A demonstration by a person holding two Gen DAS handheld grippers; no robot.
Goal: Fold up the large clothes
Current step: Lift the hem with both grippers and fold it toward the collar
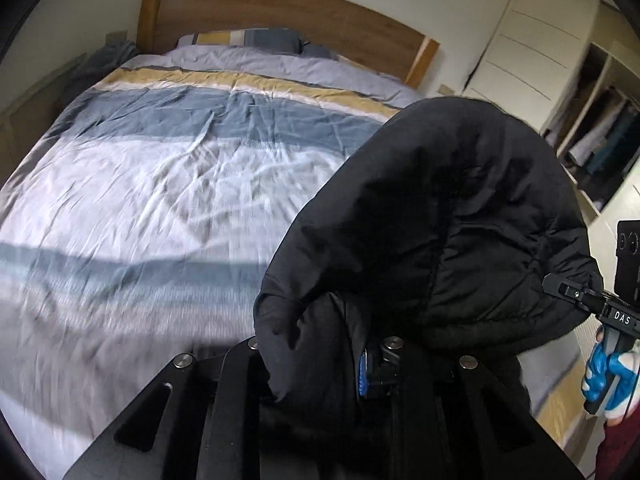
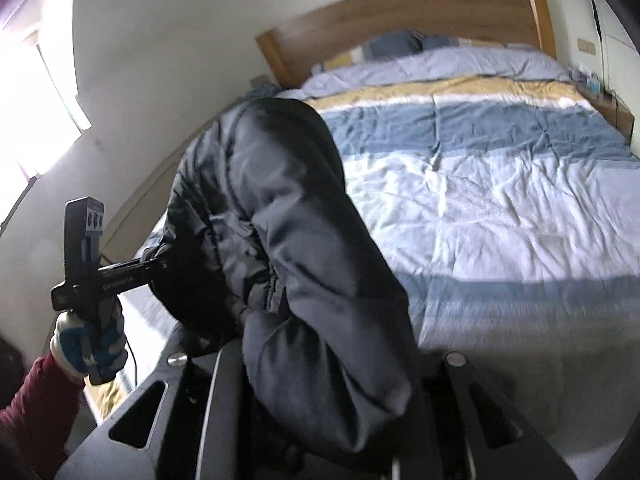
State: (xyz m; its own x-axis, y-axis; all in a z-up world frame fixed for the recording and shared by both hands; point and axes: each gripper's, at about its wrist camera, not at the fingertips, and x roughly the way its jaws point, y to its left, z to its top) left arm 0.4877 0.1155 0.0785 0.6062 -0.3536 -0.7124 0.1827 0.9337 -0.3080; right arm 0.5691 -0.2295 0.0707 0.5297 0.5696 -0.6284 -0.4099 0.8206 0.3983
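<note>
Both sets of jaws are clamped on the black puffer jacket (image 1: 432, 216), the left gripper (image 1: 376, 364) at one end and the right gripper (image 2: 320, 440) at the other. The jacket hangs bunched between them, clear above the bed (image 1: 160, 184), its long axis running hand to hand. From either wrist the bulk rises toward twelve o'clock. The striped duvet spreads bare beyond, from nine to twelve on the left, twelve to three on the right. Headboard (image 1: 280, 12) far off, wardrobe (image 1: 600, 128) at two. Nothing blocks a lay-down, I'd say.
</note>
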